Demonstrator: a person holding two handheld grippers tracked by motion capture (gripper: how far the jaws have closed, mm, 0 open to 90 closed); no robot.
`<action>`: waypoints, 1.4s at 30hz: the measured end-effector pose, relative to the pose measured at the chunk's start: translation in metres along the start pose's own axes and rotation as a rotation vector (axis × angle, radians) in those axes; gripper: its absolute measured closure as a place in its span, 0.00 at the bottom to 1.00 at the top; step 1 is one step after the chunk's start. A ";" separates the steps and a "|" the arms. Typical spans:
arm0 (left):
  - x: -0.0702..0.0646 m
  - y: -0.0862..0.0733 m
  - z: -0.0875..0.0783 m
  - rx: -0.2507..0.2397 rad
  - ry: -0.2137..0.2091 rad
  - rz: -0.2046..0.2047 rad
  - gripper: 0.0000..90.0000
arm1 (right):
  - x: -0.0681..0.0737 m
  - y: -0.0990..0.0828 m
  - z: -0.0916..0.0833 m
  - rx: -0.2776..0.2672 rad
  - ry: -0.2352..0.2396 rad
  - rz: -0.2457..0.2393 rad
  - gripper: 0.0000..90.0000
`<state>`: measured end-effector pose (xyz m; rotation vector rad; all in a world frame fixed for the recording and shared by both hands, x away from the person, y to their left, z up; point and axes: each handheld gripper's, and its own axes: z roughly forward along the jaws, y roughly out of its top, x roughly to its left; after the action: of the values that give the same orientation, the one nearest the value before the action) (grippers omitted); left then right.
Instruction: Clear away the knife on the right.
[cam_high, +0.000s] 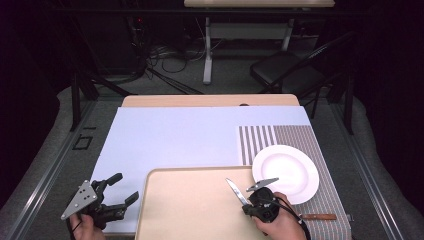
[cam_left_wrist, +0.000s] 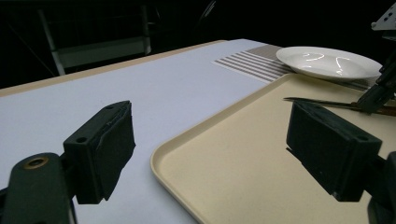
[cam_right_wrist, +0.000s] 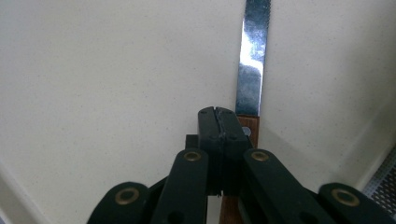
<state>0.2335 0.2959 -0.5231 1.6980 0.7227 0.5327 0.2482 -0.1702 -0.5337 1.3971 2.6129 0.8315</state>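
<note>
A table knife (cam_high: 234, 189) with a brown wooden handle lies over the right part of the beige tray (cam_high: 185, 210). My right gripper (cam_high: 248, 204) is shut on that handle. In the right gripper view the closed jaws pinch the handle (cam_right_wrist: 252, 128) and the steel blade (cam_right_wrist: 252, 56) runs straight ahead over the tray's surface (cam_right_wrist: 116, 70); whether the blade touches it I cannot tell. My left gripper (cam_high: 126, 187) stands open with nothing in it, just off the tray's left edge above the white table cover. From the left gripper view, its pads (cam_left_wrist: 112, 144) frame the tray's corner (cam_left_wrist: 233, 158) and the knife (cam_left_wrist: 322, 102) beyond.
A white plate (cam_high: 286, 172) sits on a striped placemat (cam_high: 295, 135) to the right of the tray. A second wooden-handled utensil (cam_high: 317, 216) lies on the mat below the plate. The light table cover (cam_high: 175, 135) stretches behind the tray. A dark chair (cam_high: 287, 70) stands beyond the table.
</note>
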 end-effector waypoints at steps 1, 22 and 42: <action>0.000 0.000 0.000 0.000 0.000 0.000 0.17 | -0.001 0.000 0.000 -0.001 0.000 0.001 1.00; 0.000 0.000 0.000 0.000 0.000 0.000 0.17 | -0.014 -0.004 -0.007 -0.011 -0.053 0.050 1.00; 0.000 0.000 0.000 0.000 -0.001 0.002 0.17 | -0.020 -0.010 -0.011 -0.008 -0.083 0.056 1.00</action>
<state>0.2332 0.2960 -0.5231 1.6992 0.7206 0.5333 0.2494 -0.1948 -0.5332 1.4758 2.5177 0.7710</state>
